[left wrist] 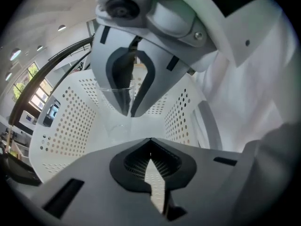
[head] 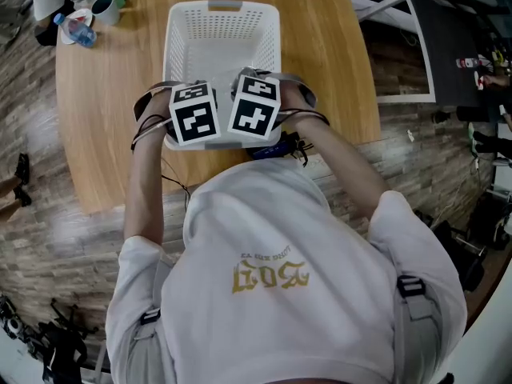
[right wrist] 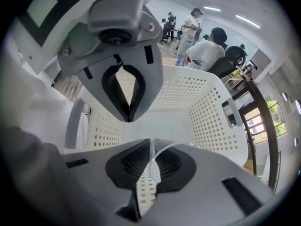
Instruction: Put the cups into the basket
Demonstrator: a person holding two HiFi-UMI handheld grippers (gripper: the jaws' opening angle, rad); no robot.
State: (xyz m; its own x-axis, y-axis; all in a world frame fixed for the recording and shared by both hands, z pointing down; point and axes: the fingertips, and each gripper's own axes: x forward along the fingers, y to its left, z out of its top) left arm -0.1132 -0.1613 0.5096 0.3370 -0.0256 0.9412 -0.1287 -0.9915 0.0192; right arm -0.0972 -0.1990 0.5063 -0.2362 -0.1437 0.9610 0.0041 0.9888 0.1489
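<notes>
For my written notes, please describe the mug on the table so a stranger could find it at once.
Find the wooden table holding the white perforated basket. At the table's far left corner stands the mug. It is dark outside and white inside, unlike the clear plastic bottle beside it.

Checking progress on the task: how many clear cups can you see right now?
1. A clear cup is pinched at its rim in the right tongs, over the white basket. Others may be hidden from these views.

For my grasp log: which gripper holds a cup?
The right gripper: the rim of a clear plastic cup curves between its jaws; the left gripper has empty, shut jaws.
</notes>
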